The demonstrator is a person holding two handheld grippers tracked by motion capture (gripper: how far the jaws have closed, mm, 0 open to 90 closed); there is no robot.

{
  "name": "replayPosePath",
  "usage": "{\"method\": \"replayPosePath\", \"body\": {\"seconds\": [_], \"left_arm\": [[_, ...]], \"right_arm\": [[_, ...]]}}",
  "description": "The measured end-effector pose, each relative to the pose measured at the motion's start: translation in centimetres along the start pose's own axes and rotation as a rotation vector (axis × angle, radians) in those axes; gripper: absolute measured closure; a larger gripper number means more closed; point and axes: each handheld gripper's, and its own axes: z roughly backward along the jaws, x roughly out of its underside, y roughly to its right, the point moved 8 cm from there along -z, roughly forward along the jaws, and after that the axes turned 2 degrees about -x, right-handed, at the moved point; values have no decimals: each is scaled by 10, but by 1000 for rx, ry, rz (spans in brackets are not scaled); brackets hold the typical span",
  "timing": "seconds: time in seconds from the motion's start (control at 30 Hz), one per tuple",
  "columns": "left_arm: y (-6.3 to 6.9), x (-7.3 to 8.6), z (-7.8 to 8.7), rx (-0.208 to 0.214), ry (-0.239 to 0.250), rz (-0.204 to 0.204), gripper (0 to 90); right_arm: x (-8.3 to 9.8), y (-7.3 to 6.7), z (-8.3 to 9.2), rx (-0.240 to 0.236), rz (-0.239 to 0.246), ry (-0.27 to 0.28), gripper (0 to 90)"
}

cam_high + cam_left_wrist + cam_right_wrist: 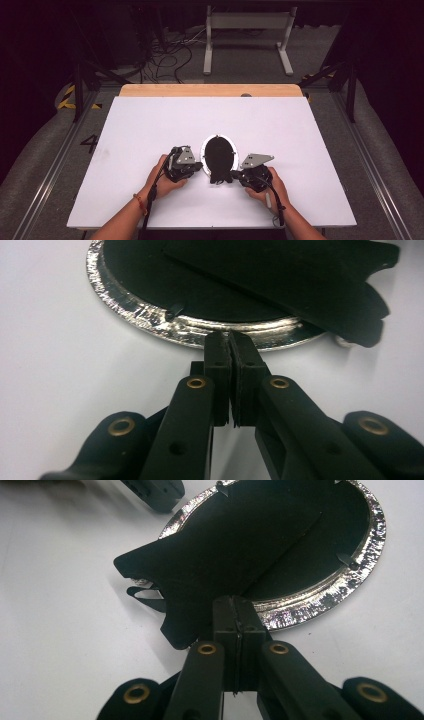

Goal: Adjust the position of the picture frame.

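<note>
White worktop (150, 125), oval silver-rimmed frame (205, 150) lying face-down at near centre with black backing board (220, 155) lifted askew, not yet seated or removed; left tool (230, 347) clenched empty at rim, right tool (234, 611) clenched against board's edge, grasp uncertain.

Table top (150, 130) lit bright and even from overhead, room beyond it dark. Soft short shadows under the hands. Silver rim (150, 320) of the oval frame throws specular glare in both gripper views. Jaw bases nearest the lens go soft; high view slightly grainy.
</note>
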Motion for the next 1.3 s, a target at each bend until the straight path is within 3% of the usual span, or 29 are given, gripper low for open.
{"method": "replayPosePath", "body": {"seconds": [0.8, 1.3], "left_arm": [[21, 2, 7, 57, -6, -73, 876], [26, 1, 7, 69, -3, -82, 874]], "right_arm": [[-1, -10, -2, -31, 4, -4, 900], [-1, -11, -2, -32, 14, -9, 900]]}}
